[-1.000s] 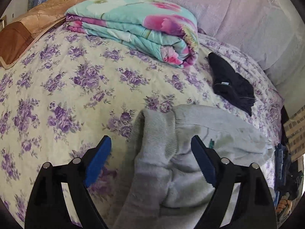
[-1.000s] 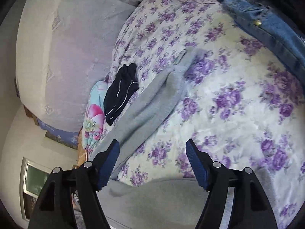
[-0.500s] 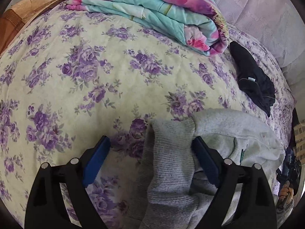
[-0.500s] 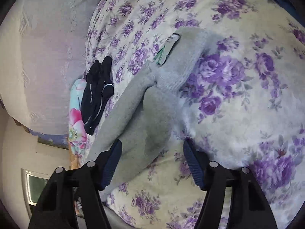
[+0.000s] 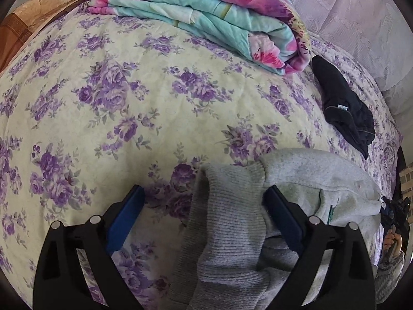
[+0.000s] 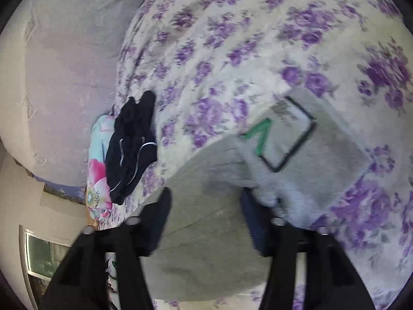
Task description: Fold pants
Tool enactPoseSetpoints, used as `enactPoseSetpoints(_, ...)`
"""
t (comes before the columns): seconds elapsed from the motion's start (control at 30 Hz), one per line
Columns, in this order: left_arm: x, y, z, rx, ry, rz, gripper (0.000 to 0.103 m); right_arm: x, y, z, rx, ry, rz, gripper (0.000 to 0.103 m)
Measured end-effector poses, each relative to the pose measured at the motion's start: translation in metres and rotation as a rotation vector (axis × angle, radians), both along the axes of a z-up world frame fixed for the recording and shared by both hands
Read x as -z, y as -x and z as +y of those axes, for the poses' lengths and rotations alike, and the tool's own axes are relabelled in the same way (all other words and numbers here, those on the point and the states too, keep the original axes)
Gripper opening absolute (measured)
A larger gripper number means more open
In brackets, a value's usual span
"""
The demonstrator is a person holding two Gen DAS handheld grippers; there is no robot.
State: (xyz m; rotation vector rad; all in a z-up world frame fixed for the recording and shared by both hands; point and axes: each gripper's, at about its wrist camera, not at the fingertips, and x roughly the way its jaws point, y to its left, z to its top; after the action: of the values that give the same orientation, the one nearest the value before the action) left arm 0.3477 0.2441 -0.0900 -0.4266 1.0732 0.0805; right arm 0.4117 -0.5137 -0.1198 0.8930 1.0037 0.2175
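The grey pants [image 5: 284, 206] lie crumpled on the bed [image 5: 129, 103] with its purple flower cover, and their ribbed cuff [image 5: 227, 206] sits between the fingers of the left gripper [image 5: 204, 214], whose jaws stand wide apart. In the right wrist view the right gripper [image 6: 206, 219] is also spread open, with grey cloth and a square label [image 6: 284, 139] between and ahead of its fingers. Farther off lie a black garment [image 5: 343, 106] and, just beside it, a folded turquoise and pink quilt [image 5: 206, 13].

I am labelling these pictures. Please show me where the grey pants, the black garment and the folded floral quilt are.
grey pants [image 5: 227, 222]: left wrist view, on the ribbed cuff.
black garment [image 5: 340, 103]: left wrist view, on its middle.
folded floral quilt [image 5: 206, 13]: left wrist view, on its top layer.
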Motion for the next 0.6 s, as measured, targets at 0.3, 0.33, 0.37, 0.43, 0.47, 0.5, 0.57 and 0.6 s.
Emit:
enactPoseSetpoints(0.3,-0.014,0.003,0.01,0.018,0.068,-0.041,0.093,-0.065,0.031,-0.042,0.064,0.13,-0.157,0.082)
enactPoseSetpoints(0.33,-0.016,0.002,0.012,0.017,0.076,-0.05,0.093,-0.068,0.021,-0.045,0.048,0.167,-0.144,0.082)
enactPoseSetpoints(0.37,-0.016,0.0,0.013,0.017,0.084,-0.054,0.093,-0.067,0.014,-0.049,0.043,0.181,-0.127,0.082)
enactPoseSetpoints(0.43,-0.016,-0.006,0.015,0.029,0.118,-0.06,0.091,-0.056,-0.004,-0.056,0.048,0.203,-0.073,0.082)
enactPoseSetpoints(0.47,-0.015,-0.009,0.015,0.039,0.131,-0.061,0.09,-0.051,-0.01,-0.058,0.046,0.204,-0.062,0.082)
enactPoseSetpoints(0.5,-0.014,-0.011,0.013,0.051,0.137,-0.061,0.089,-0.046,-0.016,-0.061,0.038,0.198,-0.053,0.082)
enactPoseSetpoints(0.57,-0.013,-0.016,0.008,0.081,0.132,-0.058,0.081,-0.035,-0.028,-0.061,0.015,0.181,-0.043,0.074)
enactPoseSetpoints(0.6,-0.012,-0.019,0.005,0.101,0.124,-0.058,0.079,-0.03,-0.032,-0.06,-0.003,0.172,-0.036,0.07)
